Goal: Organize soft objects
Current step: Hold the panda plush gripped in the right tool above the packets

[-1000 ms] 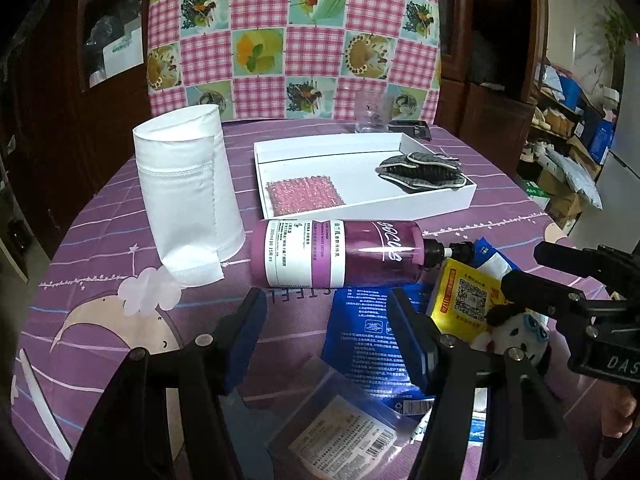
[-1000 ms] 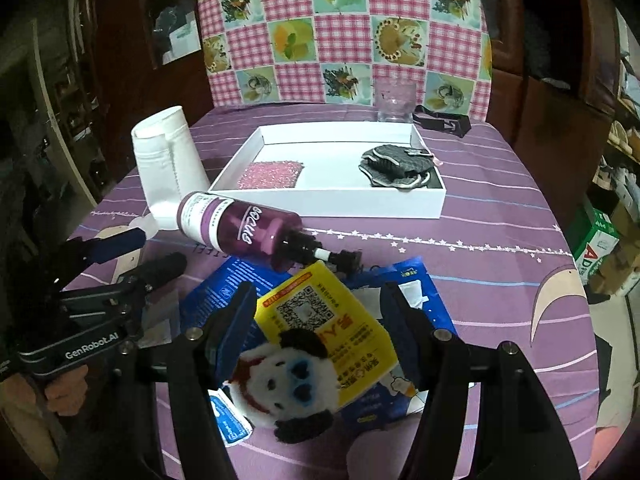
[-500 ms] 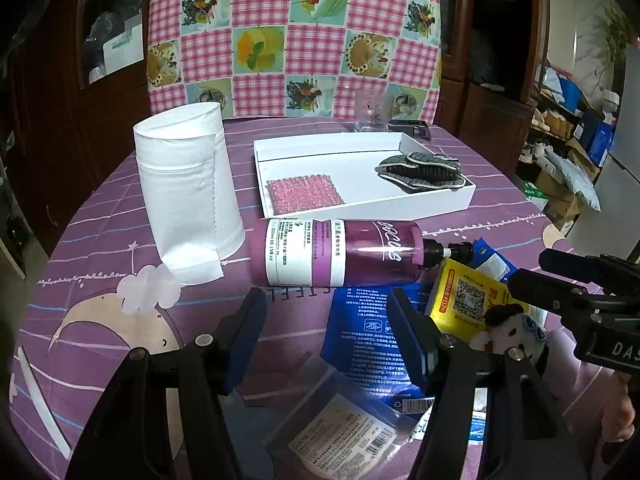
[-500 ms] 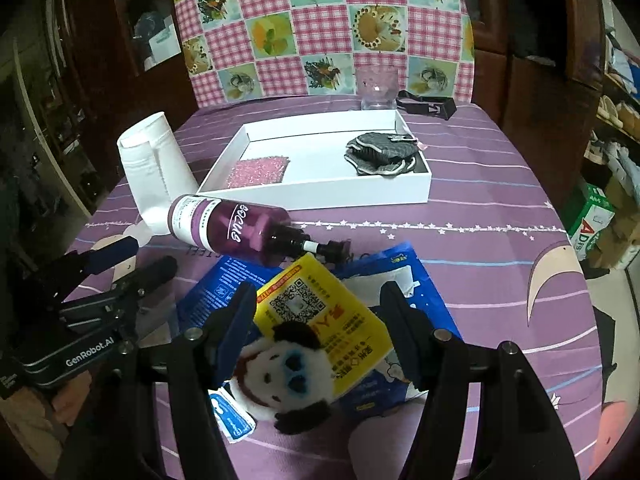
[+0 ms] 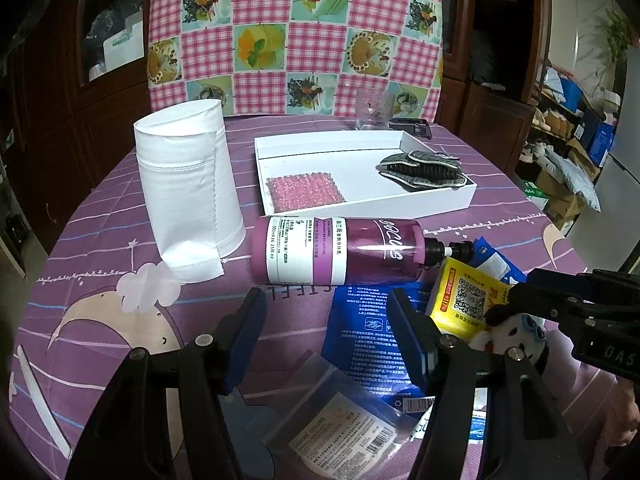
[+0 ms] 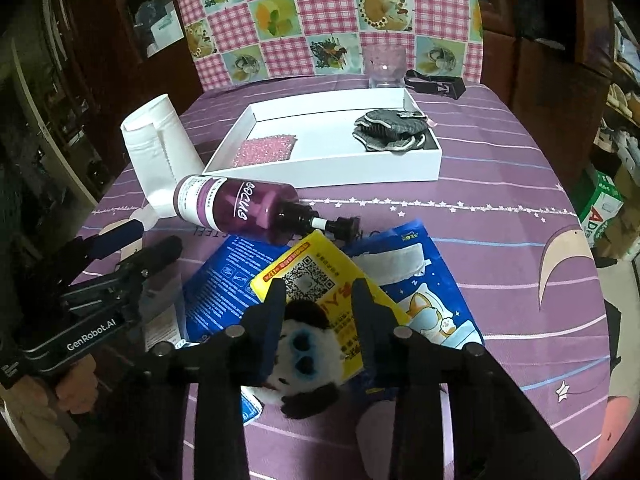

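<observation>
The small black-and-white plush panda toy with blue-ringed eyes (image 6: pixel 306 354) lies near the front edge of the round table covered in a purple cloth printed with moons and stars (image 6: pixel 500 216), partly on top of a yellow card with a QR code (image 6: pixel 316 276) and a blue plastic packet printed with a cartoon animal (image 6: pixel 424 280). The right gripper (image 6: pixel 318 300) reaches down over the toy, and its two dark fingers stand one on each side of the panda's head; the jaws are closing on it, and the left finger already looks to be against the plush, though I cannot tell whether both pads press it yet. In the left wrist view the same toy (image 5: pixel 516 332) shows at the right, under the tips of that gripper. The left gripper (image 5: pixel 326 322) hovers to the left with its blue-padded jaws about half apart and nothing between them, above a clear plastic sachet with a label (image 5: pixel 340 432). Beyond them a purple pump bottle with a white label (image 6: pixel 240 208) lies on its side, a white paper roll (image 5: pixel 188 188) stands upright, and a shallow white rectangular tray (image 5: pixel 400 204) holds a pink scrubbing pad (image 5: pixel 304 194) and a folded grey knitted piece with pale trim (image 5: pixel 424 168). A clear drinking glass (image 5: pixel 372 110) stands behind the tray.
</observation>
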Tool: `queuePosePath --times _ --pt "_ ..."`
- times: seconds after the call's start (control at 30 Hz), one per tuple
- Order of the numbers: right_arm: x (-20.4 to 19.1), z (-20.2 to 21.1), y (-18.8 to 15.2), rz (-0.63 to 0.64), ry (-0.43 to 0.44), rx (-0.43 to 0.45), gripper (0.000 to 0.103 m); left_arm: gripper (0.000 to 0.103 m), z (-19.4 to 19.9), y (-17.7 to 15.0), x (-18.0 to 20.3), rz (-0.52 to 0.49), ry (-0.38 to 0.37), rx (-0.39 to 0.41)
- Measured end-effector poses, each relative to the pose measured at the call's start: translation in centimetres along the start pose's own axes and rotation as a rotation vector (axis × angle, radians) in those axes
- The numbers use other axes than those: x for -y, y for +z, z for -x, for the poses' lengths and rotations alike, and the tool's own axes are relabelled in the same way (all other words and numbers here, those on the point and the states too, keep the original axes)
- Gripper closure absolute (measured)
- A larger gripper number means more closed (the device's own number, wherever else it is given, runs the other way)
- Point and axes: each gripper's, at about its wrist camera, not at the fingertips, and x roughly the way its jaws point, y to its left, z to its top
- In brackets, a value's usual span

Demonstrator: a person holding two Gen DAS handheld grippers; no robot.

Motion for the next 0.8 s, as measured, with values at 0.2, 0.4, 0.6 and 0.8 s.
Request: queuePosePath --times 0.2,0.4,0.6,0.8 --pt "-0.17 -0.29 -0.10 0.012 -0.001 -0.021 0.068 0.040 -0.04 -0.06 -0.02 -0.003 0.001 -0.005" --pt "-0.50 -0.05 -0.30 0.029 0.012 -0.022 0.068 0.040 -0.04 -0.02 -0.03 -0.002 0.001 -0.005" --pt "-0.50 -0.04 -0.29 0.029 0.012 -0.022 0.068 0.040 -0.02 -0.07 0.01 -0.003 -0.004 -0.008" --pt "-0.64 -0.25 -0.39 0.035 0.007 -0.032 0.068 0.040 -0.03 -0.06 0.08 -0.005 -0.004 -0.013"
